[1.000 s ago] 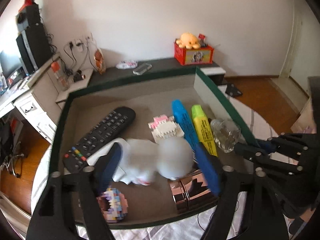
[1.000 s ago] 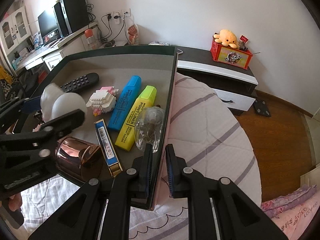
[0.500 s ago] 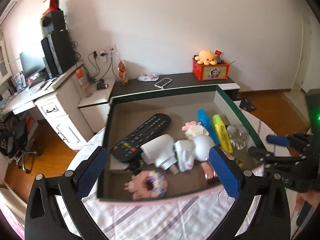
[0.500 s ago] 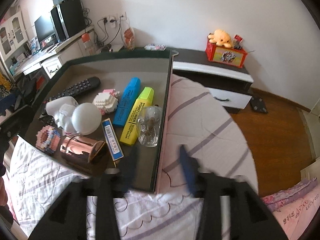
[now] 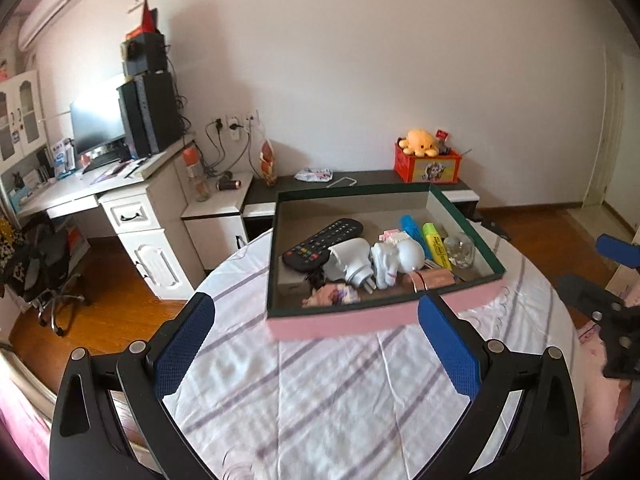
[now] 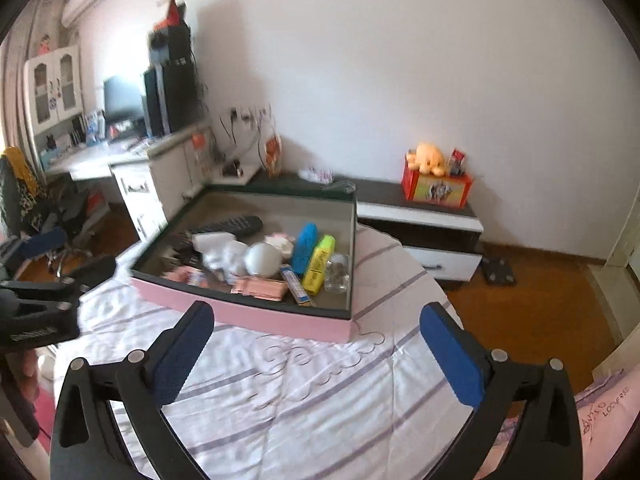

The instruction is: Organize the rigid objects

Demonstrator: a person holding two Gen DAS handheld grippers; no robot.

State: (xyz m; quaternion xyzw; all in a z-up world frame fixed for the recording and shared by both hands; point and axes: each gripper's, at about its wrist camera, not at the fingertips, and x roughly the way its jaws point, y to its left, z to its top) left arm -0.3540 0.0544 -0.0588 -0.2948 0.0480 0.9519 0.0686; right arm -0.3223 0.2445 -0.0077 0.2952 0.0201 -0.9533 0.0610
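- Hovering over the striped bedsheet point(image 5: 320, 392) in the left wrist view, left gripper point(image 5: 316, 344) is spread wide, nothing between its pads.
- Pink box point(image 5: 360, 322) sits ahead on the sheet, holding a black remote point(image 5: 320, 244), white plug adapter point(image 5: 352, 266), blue highlighter point(image 5: 412, 228), yellow highlighter point(image 5: 436, 242), glass bottle point(image 5: 460, 250).
- Right wrist view: right gripper point(image 6: 318, 346) has its jaws opening, empty, short of the box's near wall point(image 6: 256, 316).
- Left gripper point(image 6: 44, 300) shows at the left edge.

Blk tongs point(image 5: 316, 344) w/ blue pads point(image 5: 182, 346); silver screws point(image 5: 137, 346)
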